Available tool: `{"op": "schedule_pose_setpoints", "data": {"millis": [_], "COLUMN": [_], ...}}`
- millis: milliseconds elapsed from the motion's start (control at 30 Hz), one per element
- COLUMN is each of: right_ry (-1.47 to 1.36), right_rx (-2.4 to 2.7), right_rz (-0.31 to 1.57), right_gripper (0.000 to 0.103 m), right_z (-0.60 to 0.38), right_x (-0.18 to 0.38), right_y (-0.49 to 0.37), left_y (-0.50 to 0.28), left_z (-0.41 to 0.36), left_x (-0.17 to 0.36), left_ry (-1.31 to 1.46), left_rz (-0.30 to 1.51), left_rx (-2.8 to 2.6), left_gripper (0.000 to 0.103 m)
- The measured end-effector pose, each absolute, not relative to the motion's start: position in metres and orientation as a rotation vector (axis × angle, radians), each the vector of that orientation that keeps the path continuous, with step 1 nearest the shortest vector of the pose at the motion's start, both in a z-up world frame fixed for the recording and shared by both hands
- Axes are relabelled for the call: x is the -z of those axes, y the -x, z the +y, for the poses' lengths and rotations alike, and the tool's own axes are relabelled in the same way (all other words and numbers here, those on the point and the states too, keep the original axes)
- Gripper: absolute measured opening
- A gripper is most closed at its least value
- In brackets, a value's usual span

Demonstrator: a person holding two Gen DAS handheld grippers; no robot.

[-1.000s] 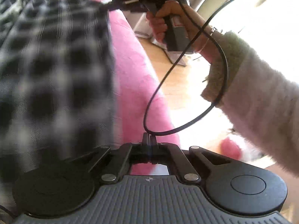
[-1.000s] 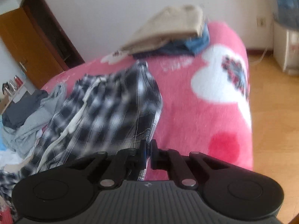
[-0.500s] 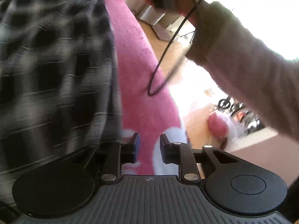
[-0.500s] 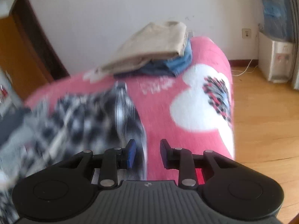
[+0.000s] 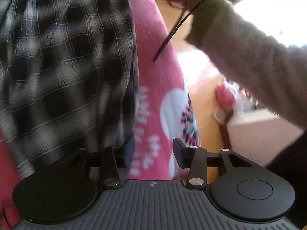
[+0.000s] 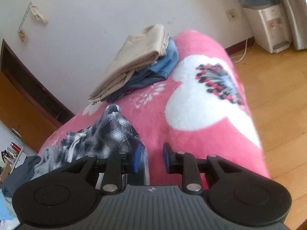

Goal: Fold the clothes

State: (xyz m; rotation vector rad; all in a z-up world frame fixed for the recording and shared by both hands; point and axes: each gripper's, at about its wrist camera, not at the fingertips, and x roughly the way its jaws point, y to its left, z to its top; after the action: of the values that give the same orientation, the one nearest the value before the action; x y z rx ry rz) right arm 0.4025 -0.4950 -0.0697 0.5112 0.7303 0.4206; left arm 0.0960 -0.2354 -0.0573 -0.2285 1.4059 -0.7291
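Note:
A black-and-white plaid garment [image 5: 67, 67] lies on the pink blanket [image 5: 153, 57], filling the left of the left wrist view. My left gripper [image 5: 153, 145] hovers just right of its edge; its jaws are opening, with only blanket seen between them. In the right wrist view the plaid garment [image 6: 107, 132] lies crumpled at lower left. My right gripper [image 6: 153, 151] is beside its right edge, jaws apart and closing a little, nothing between them. The left fingertip [image 6: 139, 157] overlaps the cloth's edge.
Folded beige and blue clothes [image 6: 138, 57] are stacked at the bed's far end by the wall. Loose garments [image 6: 23, 168] are heaped at the left. A fuzzy sleeve [image 5: 249, 57] and a black cable [image 5: 172, 30] cross the upper right. Wooden floor [image 6: 278, 95] and a water dispenser [image 6: 268, 25] lie beyond.
Both grippers went from shut to open and let go of the plaid cloth. The left one tipped downward towards the bed edge; the right one shifted right along the blanket.

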Motion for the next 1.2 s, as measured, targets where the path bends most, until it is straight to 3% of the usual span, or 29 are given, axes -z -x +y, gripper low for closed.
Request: {"op": "schedule_pose_setpoints", "data": {"millis": [300, 433, 600, 700, 867, 1200], "right_ry": [-0.345, -0.445, -0.487, -0.478, -0.491, -0.496], "right_rx": [-0.354, -0.180, -0.059, -0.059, -0.069, -0.191], "right_rz": [0.657, 0.771, 0.899, 0.982, 1.046, 1.010], "right_gripper": [0.028, 0.028, 0.028, 0.028, 0.028, 0.028], "right_z": [-0.524, -0.516, -0.477, -0.449, -0.419, -0.413], "right_x": [-0.027, -0.043, -0.059, -0.059, -0.034, 0.051], "right_y": [-0.259, -0.160, -0.044, -0.016, 0.000, -0.023], "left_y": [-0.077, -0.080, -0.078, -0.069, -0.056, -0.021], "left_z": [-0.168, -0.148, -0.164, -0.179, -0.177, -0.174], "left_x": [0.069, 0.067, 0.076, 0.084, 0.091, 0.090], "left_ry": [0.219, 0.204, -0.032, -0.198, -0.199, -0.235], "left_rz": [1.250, 1.197, 1.098, 1.052, 1.020, 0.883], "left_rx": [0.889, 0.899, 0.908, 0.863, 0.773, 0.566], "left_gripper": [0.044, 0.044, 0.044, 0.044, 0.044, 0.045]}}
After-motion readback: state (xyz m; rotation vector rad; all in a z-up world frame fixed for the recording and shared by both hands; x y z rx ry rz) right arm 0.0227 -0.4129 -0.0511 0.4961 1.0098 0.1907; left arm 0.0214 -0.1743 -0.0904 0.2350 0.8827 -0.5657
